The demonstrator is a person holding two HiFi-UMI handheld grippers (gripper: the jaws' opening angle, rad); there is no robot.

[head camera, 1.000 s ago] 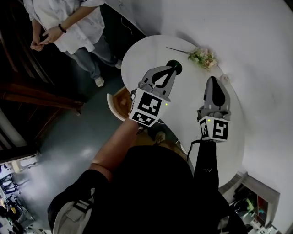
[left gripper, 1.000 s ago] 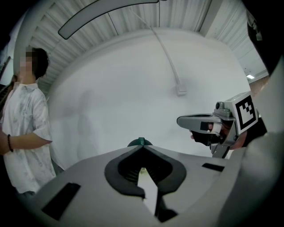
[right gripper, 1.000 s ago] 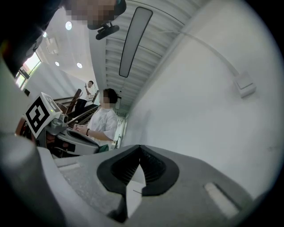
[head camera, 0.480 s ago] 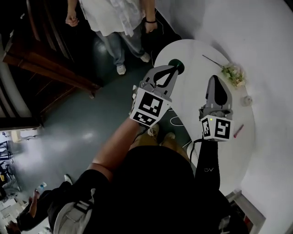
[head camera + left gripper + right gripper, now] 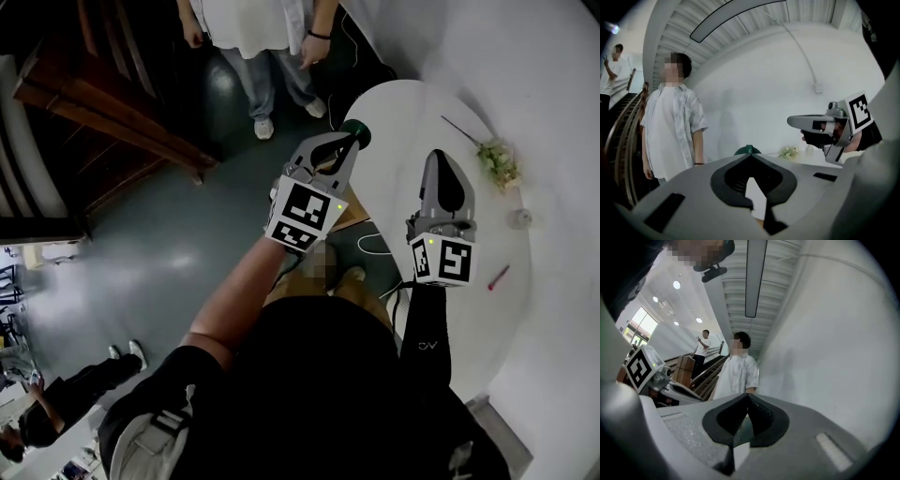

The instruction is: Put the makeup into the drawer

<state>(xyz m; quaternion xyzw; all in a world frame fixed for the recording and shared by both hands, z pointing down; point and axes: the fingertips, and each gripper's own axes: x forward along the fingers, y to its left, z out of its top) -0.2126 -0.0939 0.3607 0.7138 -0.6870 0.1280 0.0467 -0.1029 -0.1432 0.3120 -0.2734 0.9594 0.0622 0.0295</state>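
Plainly, we hold both grippers closed and empty by a white table.

The left gripper (image 5: 349, 142) and right gripper (image 5: 440, 157) have their jaws pressed together with nothing between them. Our own body hides the near part of the white table (image 5: 403, 103). A thin red stick (image 5: 498, 277), too small to tell whether it is makeup, lies at the frame's right, below a small pale thing (image 5: 519, 218) and a flower sprig (image 5: 497, 161). A standing person (image 5: 253, 19) is cut off at the top, above the grey floor (image 5: 141, 244). Dark wooden stairs (image 5: 103, 112) fill the upper left. Since a second ago the table has slid right and the stick has appeared.
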